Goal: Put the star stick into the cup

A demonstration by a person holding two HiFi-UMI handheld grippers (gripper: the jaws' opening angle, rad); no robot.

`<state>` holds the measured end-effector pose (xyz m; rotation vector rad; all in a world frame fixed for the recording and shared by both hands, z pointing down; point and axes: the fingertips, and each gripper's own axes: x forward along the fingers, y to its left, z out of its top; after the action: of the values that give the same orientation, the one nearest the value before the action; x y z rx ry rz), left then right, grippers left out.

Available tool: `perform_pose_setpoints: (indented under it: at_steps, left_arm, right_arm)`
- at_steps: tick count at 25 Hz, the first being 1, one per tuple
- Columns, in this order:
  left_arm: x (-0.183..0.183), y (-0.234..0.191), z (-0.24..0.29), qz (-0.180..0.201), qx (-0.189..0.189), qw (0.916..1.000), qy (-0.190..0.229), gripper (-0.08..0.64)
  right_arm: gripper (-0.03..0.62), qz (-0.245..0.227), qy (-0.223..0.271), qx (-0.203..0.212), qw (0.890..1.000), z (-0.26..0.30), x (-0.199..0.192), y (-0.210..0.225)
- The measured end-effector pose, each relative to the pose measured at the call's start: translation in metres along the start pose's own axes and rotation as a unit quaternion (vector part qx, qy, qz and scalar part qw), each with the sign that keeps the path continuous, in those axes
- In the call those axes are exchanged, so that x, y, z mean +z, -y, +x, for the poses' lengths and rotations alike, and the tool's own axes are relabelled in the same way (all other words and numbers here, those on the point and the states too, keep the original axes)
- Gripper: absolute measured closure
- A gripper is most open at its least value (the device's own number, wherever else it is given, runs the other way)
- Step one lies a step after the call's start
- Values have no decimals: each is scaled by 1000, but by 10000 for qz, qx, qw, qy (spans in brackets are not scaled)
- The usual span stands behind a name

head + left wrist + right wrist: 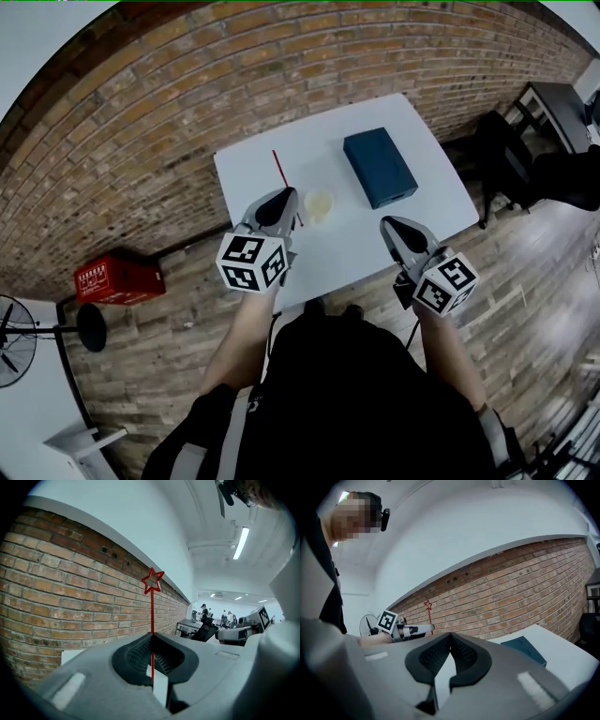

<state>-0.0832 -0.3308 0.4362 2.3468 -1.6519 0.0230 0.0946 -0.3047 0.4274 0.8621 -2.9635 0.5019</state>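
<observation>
We see the left gripper (152, 638) clamped on the thin red star-topped stick (152, 603); the stick stands upright, star above the jaws; in the head view it hangs over the white table (422, 202), just left of the pale translucent cup (319, 203); right gripper (450, 635) has its jaws together, holding nothing; dark teal rectangular box (379, 166) lies right of the cup.

In the head view I could not see the star stick's (278, 166) lower end, hidden behind the left gripper (284, 202). The cup (319, 203) was too small to judge its contents. The left edge cut off the fan (11, 342). Distant people (220, 617) were mere specks.
</observation>
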Motion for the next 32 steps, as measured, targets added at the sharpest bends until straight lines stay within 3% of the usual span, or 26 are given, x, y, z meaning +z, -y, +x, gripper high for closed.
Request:
perform_pose_setpoints:
  at_steps: [6, 14, 24, 32]
  left_arm:
    - [8, -21, 12, -100, -384, 9991, 141, 552]
    - [-3, -24, 41, -116, -774, 9969, -4, 552]
    - [-37, -24, 85, -319, -890, 9952, -234, 552]
    - [-83, -16, 113, -212, -939, 9933, -640, 552]
  right_arm:
    - [591, -92, -53, -78, 9999, 34, 1, -12]
    - [591, 60, -98, -457, 9989, 31, -14, -4]
    - [592, 373, -346, -573, 9971, 31, -32, 19]
    - [592, 484, -498, -497, 9963, 33, -38, 40]
